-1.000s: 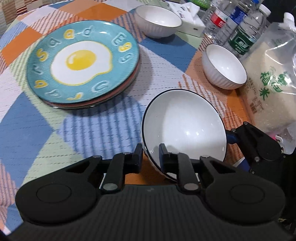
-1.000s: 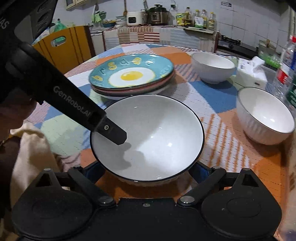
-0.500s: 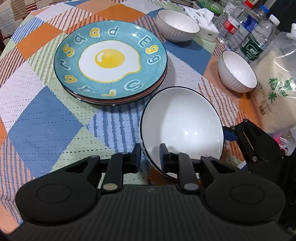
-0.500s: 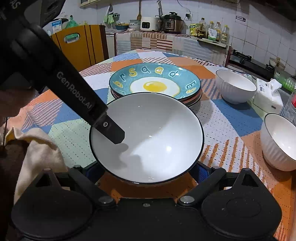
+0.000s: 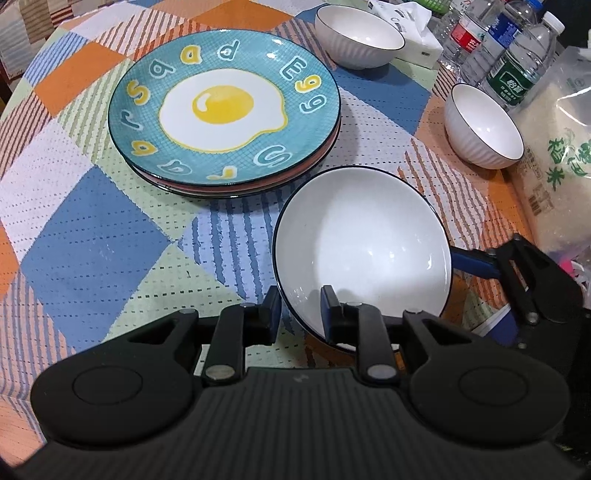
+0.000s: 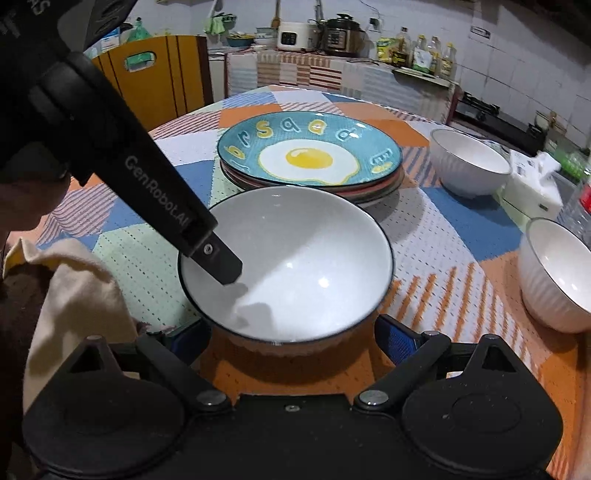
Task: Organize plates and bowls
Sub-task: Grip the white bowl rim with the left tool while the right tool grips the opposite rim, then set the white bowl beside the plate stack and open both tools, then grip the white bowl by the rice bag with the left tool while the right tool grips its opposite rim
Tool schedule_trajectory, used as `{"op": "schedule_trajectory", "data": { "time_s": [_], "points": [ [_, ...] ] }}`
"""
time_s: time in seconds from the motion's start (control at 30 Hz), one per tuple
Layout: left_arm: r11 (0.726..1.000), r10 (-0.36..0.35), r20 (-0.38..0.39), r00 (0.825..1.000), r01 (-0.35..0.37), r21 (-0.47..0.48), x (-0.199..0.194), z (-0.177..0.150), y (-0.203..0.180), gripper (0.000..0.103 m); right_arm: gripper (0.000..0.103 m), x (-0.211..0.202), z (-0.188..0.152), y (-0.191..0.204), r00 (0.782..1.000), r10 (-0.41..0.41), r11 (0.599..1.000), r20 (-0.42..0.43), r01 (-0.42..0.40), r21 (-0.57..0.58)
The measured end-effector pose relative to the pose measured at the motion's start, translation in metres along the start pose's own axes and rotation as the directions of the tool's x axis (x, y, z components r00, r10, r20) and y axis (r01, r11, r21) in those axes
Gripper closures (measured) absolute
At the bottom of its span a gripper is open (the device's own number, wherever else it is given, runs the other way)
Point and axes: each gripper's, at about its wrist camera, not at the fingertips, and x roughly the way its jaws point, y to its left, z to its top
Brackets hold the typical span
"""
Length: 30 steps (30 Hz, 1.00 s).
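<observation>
A large white bowl (image 5: 360, 243) with a dark rim hangs tilted just above the tablecloth, in front of the plate stack. My left gripper (image 5: 299, 310) is shut on its near rim, one finger (image 6: 221, 264) inside the bowl and one outside. My right gripper (image 6: 293, 339) straddles the bowl from below. Its blue pads (image 6: 395, 338) press against the outer wall under the rim. The stack of plates (image 5: 221, 107), topped by a teal fried-egg plate (image 6: 308, 158), lies just beyond the bowl. Two smaller white ribbed bowls (image 5: 360, 37) (image 5: 484, 125) stand farther right.
Water bottles (image 5: 513, 70), a tissue box (image 5: 413, 37) and a bag of rice (image 5: 554, 155) crowd the table's right side. A cloth-covered arm (image 6: 74, 295) is at the left in the right wrist view. A counter with cookers (image 6: 332, 33) lies behind the table.
Both grippers have carried the large bowl together toward the plate stack, which now sits closer and more central in both views. Neither grip has visibly changed.
</observation>
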Motion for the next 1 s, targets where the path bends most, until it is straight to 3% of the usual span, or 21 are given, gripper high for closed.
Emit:
{"op": "schedule_trajectory", "data": {
  "time_s": [0.2,0.33,0.43,0.57,0.67,0.8,0.93,1.0],
  "points": [
    [1.000,0.003,0.027,1.000,-0.003,0.003,-0.016,0.004,0.001,0.079,0.006,-0.030,-0.010,-0.013,0.999,-0.047,0.998,0.009,0.046,0.038],
    [1.000,-0.003,0.121,0.993,0.005,-0.011,-0.037,0.005,0.002,0.073,0.005,-0.054,-0.020,-0.033,0.986,-0.155,0.977,0.067,0.143,0.158],
    [1.000,-0.024,0.185,0.982,0.023,0.008,-0.053,0.010,-0.004,0.072,0.005,-0.067,-0.031,-0.051,0.961,-0.255,0.936,0.104,0.218,0.275],
    [0.997,-0.080,0.230,0.970,0.073,0.040,-0.066,0.025,-0.018,0.069,0.006,-0.074,-0.031,-0.078,0.912,-0.406,0.832,0.064,0.340,0.438],
    [0.994,-0.094,0.246,0.965,0.078,0.074,-0.072,0.038,-0.035,0.064,0.006,-0.071,-0.024,-0.094,0.912,-0.410,0.794,0.023,0.344,0.501],
    [0.991,-0.117,0.255,0.960,0.095,0.098,-0.072,0.054,-0.057,0.061,0.005,-0.060,-0.016,-0.102,0.918,-0.396,0.796,0.013,0.337,0.503],
    [0.984,-0.171,0.223,0.960,0.157,0.081,-0.056,0.073,-0.075,0.058,0.005,-0.037,-0.010,-0.113,0.923,-0.385,0.793,-0.002,0.332,0.510],
    [0.979,-0.202,0.199,0.959,0.197,0.048,-0.045,0.083,-0.080,0.058,0.005,-0.024,-0.012,-0.115,0.915,-0.404,0.782,-0.017,0.354,0.514]
  ]
}}
